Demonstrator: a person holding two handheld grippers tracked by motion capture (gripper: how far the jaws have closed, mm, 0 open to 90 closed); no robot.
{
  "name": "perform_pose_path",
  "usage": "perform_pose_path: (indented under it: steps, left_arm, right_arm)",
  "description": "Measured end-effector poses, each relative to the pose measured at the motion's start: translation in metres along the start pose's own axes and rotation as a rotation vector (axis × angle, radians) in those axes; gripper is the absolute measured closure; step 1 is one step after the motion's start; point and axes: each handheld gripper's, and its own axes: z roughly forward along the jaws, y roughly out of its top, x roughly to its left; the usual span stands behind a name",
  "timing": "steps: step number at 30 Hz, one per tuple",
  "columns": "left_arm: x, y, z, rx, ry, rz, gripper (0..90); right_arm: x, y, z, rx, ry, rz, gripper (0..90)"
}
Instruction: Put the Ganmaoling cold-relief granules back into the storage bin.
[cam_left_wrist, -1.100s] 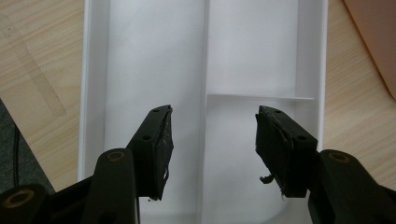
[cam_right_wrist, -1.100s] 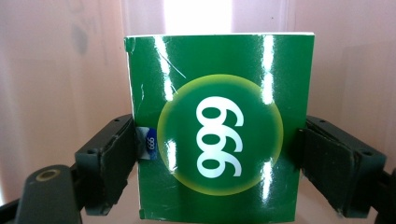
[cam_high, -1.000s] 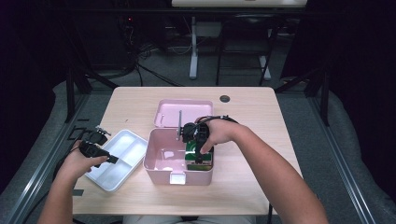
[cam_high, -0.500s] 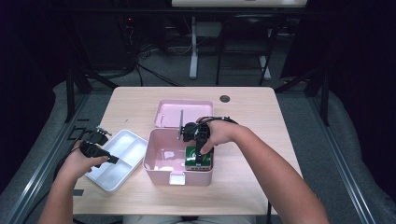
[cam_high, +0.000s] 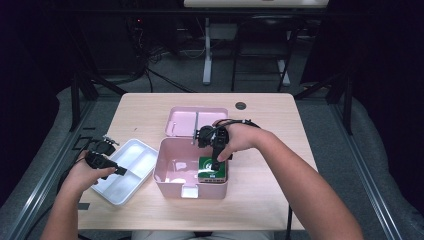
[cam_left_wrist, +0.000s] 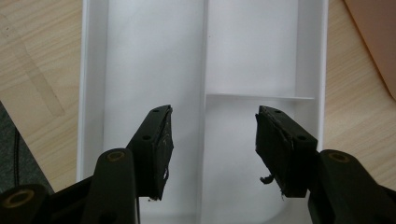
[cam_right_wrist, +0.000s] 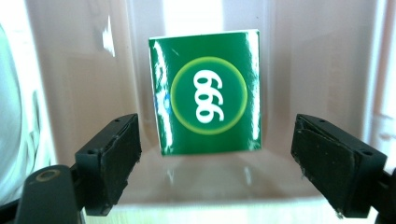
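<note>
A green box (cam_right_wrist: 205, 105) marked 999 lies in the pink box (cam_high: 165, 175), at its right side (cam_high: 212, 169). My right gripper (cam_high: 216, 162) points down over it, open, and its jaws stand wide apart on either side of the green box (cam_right_wrist: 217, 158) without touching it. My left gripper (cam_high: 120, 171) hovers open over the white divided tray (cam_high: 122, 192), nothing between its fingers (cam_left_wrist: 212, 149). The tray's compartments (cam_left_wrist: 154, 56) hold nothing.
The pink lid (cam_high: 185, 121) lies flat behind the pink box. A small dark round disc (cam_high: 241, 106) sits near the table's far edge. The white tray stands left of the pink box, close to the table's front left edge.
My right gripper has let go of the green box and now stands open above it inside the pink box. The left gripper has barely moved.
</note>
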Motion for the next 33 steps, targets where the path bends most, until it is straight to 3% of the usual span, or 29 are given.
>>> perform_pose_path:
  steps: [11,24,33]
  left_arm:
    - [-0.001,0.001,0.002,0.006,0.002,0.005,46.1]
    - [-0.001,0.001,0.002,0.008,-0.001,0.001,46.1]
    - [-0.002,0.001,0.003,0.011,-0.001,-0.002,46.1]
  right_arm:
    - [0.001,-0.028,-0.027,-0.005,-0.028,0.029,17.5]
    - [-0.009,-0.073,-0.036,-0.013,-0.052,0.121,17.6]
    - [-0.012,-0.094,-0.036,-0.026,-0.066,0.167,17.6]
